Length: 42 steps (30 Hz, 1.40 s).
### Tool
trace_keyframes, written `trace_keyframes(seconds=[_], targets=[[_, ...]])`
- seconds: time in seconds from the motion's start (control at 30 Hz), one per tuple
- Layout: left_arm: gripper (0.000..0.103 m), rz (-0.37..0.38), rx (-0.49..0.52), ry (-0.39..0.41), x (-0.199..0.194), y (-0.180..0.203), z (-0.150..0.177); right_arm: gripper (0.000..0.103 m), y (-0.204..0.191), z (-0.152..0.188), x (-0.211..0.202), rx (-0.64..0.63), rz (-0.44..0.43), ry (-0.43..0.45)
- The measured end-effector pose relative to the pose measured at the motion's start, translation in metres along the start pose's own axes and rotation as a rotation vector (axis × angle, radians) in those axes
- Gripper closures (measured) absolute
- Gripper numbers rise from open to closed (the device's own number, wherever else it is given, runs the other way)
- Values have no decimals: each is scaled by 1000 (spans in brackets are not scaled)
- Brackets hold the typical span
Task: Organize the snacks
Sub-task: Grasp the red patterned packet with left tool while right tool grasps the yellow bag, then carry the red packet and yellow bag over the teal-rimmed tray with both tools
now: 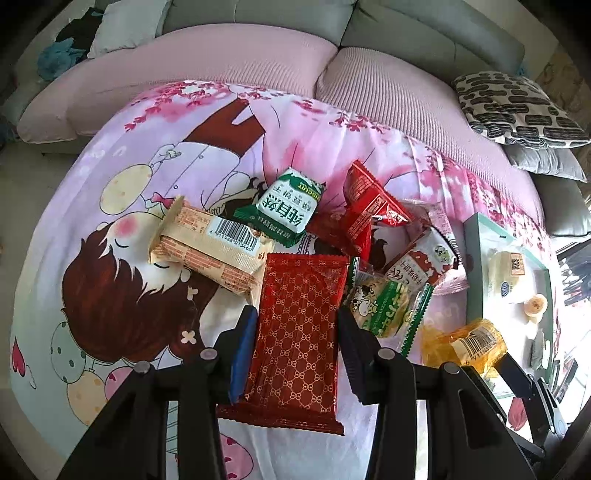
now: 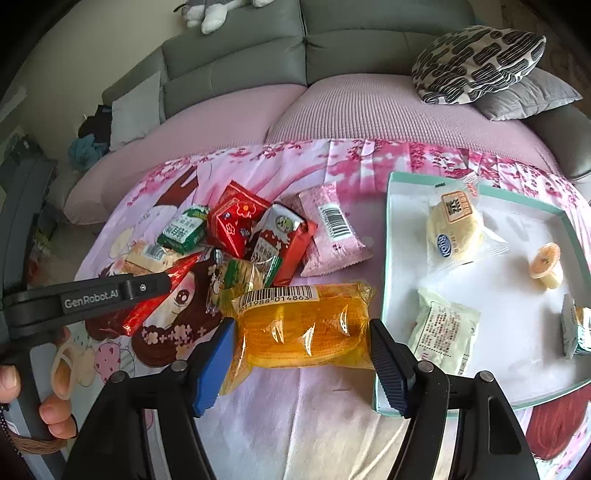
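My left gripper (image 1: 297,332) is shut on a dark red patterned packet (image 1: 301,332), held above the cartoon-print cloth (image 1: 110,229). It also shows in the right wrist view (image 2: 159,295). My right gripper (image 2: 301,343) is shut on a yellow-orange packet (image 2: 303,325) with a barcode, just left of the white tray (image 2: 498,306). The tray holds a round cake packet (image 2: 454,232), a jelly cup (image 2: 546,266) and a pale packet (image 2: 443,328). A snack pile lies on the cloth: beige packet (image 1: 210,243), green packet (image 1: 284,206), red packets (image 1: 362,206), pink packet (image 2: 332,229).
A pink-covered sofa (image 1: 229,62) with grey back cushions runs behind the cloth. A black-and-white patterned pillow (image 2: 476,62) and a grey pillow (image 2: 528,96) lie at the right. A plush toy (image 2: 218,11) sits on the sofa back.
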<state>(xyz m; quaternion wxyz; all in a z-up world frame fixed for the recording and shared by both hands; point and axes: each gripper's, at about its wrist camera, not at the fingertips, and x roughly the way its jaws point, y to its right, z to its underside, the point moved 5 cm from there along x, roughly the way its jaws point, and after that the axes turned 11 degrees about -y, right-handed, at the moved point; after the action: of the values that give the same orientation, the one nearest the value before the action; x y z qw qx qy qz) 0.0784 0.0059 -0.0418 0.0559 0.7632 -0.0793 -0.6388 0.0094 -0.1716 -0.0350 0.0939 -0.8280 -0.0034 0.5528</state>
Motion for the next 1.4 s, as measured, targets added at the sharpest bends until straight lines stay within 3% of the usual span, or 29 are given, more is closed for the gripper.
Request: trace_keyframes(seconds=[0.47,0.67,1.0,1.2,1.4], targets=[[58,16,24,65,-17,17,-2,30,5,-1,-7,18,-12,15],[58,28,68,78,-20,36,-1,30,26,-4,-16,76,-14,37],[58,69,210,117,-29,97,0,30,115,1,-46,297,52,105],[58,101,312,103,-25,144,9,30,171,15,-60,438,116,120],[58,117,405,83,-15,188,23,30,202,25,-67,508,150,131]])
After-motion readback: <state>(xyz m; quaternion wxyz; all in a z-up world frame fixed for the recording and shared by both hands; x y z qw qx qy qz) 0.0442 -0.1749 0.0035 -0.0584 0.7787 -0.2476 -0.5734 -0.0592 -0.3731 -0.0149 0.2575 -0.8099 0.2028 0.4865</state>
